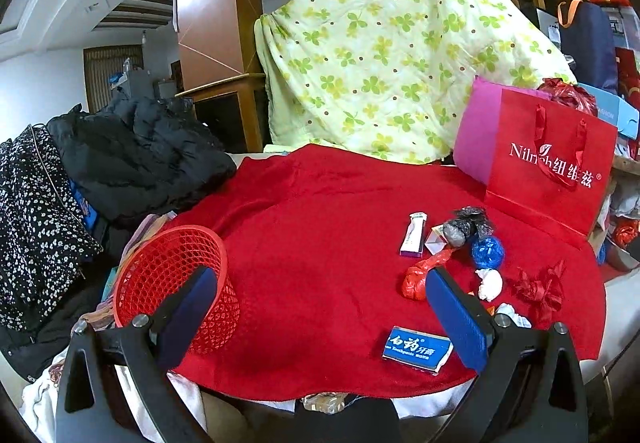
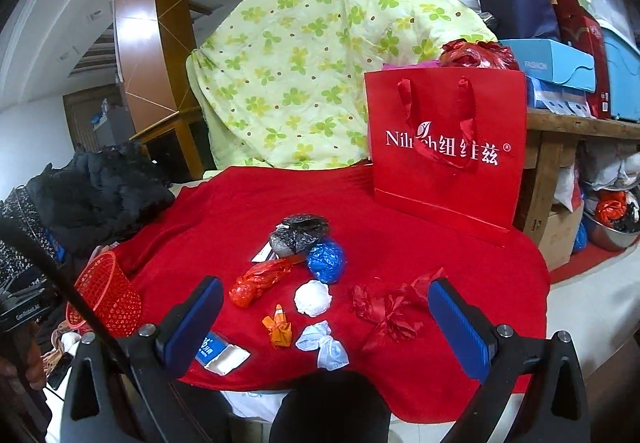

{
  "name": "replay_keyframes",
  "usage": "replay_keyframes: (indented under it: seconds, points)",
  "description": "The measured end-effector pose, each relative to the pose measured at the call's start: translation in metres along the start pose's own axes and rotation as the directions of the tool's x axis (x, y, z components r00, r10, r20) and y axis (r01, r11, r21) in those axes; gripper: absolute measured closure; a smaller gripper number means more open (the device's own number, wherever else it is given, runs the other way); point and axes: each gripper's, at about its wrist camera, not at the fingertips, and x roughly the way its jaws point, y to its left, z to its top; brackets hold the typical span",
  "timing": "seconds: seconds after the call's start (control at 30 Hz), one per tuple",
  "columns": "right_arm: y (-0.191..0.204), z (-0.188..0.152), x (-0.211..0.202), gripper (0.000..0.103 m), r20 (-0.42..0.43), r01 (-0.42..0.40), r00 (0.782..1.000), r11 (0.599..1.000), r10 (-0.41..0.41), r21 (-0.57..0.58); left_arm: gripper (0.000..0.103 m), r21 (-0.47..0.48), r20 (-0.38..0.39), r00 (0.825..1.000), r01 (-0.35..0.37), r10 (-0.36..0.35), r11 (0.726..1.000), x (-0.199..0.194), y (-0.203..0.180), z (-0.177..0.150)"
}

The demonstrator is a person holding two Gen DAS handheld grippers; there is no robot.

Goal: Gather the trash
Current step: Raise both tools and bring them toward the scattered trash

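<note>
1. Cluttered with coats, boxes and a clover-print quilt (image 2: 316,55), the room centres on a table under a red cloth (image 1: 320,211), which serves as the sorting surface.
2. Trash lies scattered across the cloth's right half: a blue plastic wad (image 2: 326,259), a grey-black bag bundle (image 2: 296,233), a twisted red-orange bag (image 2: 258,281), a white paper ball (image 2: 313,298), an orange scrap (image 2: 278,327), a white-blue wrapper (image 2: 325,345), crumpled red foil (image 2: 390,313) and a flattened toothpaste box (image 1: 416,349).
3. At the cloth's left edge a red mesh basket (image 1: 176,283) lies tipped with its mouth facing up and left — probably the bin meant to receive the litter, though nothing shows inside it.
4. Standing upright at the back right, a red gift bag (image 2: 448,147) is apparently not part of the litter.
5. Left gripper (image 1: 320,319): jaws spread wide, holding nothing, with the basket just beyond its left finger and the toothpaste box near its right one.
6. Right gripper (image 2: 326,327): also spread and empty, framing the orange scrap and wrapper — these look like the easiest first picks.
7. Nothing appears collected yet; the task seems at its start.
</note>
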Motion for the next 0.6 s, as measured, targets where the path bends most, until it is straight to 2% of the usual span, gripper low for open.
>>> replay_keyframes:
  seconds: [0.47, 0.6]
  points:
    - [-0.011, -0.006, 0.016, 0.000, -0.025, 0.012, 1.000, 0.999, -0.011, 0.036, 0.000, 0.009, -0.034, 0.999, 0.000, 0.000, 1.000, 0.010, -0.001, -0.003]
    - [-0.020, -0.011, 0.027, 0.000, -0.049, 0.032, 0.998, 0.998, -0.030, 0.049, 0.000, 0.011, -0.080, 0.997, 0.021, -0.020, 1.000, 0.025, -0.003, -0.009]
